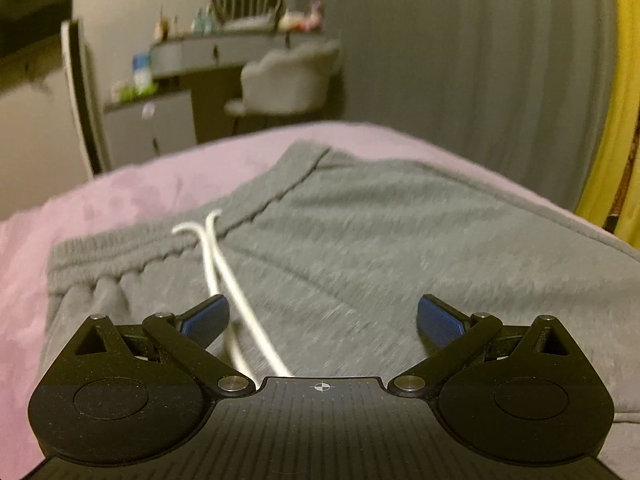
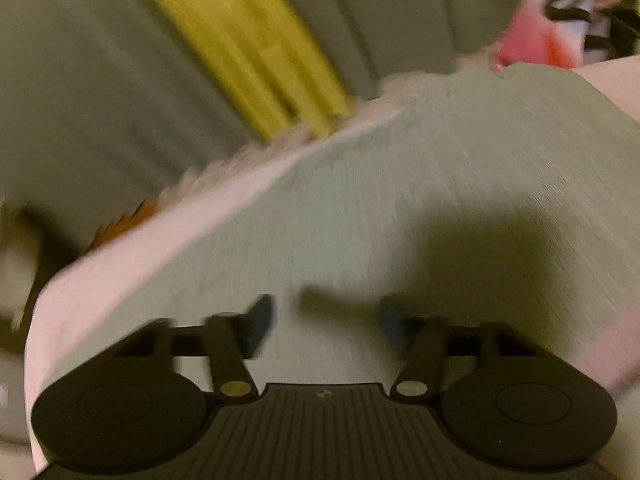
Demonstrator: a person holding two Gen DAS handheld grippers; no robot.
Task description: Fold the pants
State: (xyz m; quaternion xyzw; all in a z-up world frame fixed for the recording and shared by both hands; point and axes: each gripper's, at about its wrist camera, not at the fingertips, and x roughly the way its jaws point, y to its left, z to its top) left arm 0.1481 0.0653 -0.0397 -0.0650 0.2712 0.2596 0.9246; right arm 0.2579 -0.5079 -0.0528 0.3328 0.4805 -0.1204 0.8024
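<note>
Grey sweatpants (image 1: 360, 232) lie flat on a pink bedspread (image 1: 132, 192), with the elastic waistband (image 1: 132, 256) at the left and a white drawstring (image 1: 224, 272) running toward my left gripper (image 1: 323, 320). The left gripper is open and empty, just above the pants below the waistband. In the right wrist view, which is blurred, the grey pants (image 2: 460, 176) fill the middle. My right gripper (image 2: 326, 320) is open and empty, close above the fabric, casting a shadow on it.
A grey vanity desk with small items (image 1: 236, 48) and a padded chair (image 1: 288, 80) stand beyond the bed. Grey curtains (image 1: 460, 60) and a yellow curtain (image 1: 616, 120) hang behind. The bed edge (image 2: 120, 248) runs at the left of the right wrist view; a pink item (image 2: 540, 40) lies far right.
</note>
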